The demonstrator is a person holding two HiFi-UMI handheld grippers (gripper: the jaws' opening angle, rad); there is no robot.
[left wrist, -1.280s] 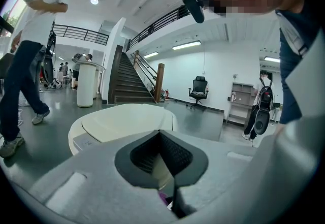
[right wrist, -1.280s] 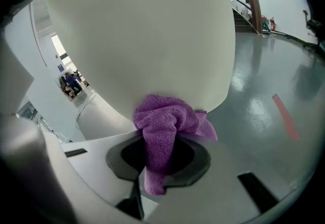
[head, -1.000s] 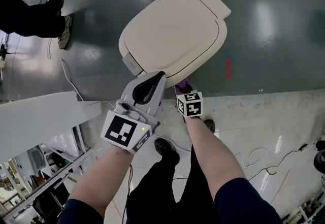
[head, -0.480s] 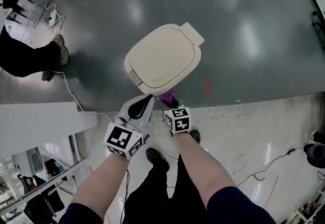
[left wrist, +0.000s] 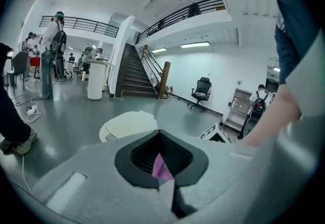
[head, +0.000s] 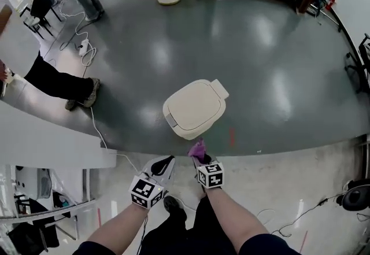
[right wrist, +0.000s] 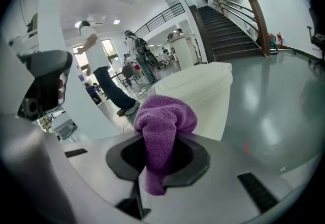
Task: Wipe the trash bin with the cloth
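Right hand-held gripper [head: 200, 157] clamps the cloth [right wrist: 162, 121]; left hand-held gripper [head: 164, 163] is closed. Trash bin [head: 193, 108] stands well apart: an overstretched reach may miss it.

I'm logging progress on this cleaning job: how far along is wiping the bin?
Done: the cream lidded trash bin shows no sign either way of wiping. In hand: the right gripper has its jaws shut on the purple knitted cloth; the left gripper is shut. Both are apart from the bin, so no wiping is under way. Left: bring the cloth to the bin, if any wiping remains.
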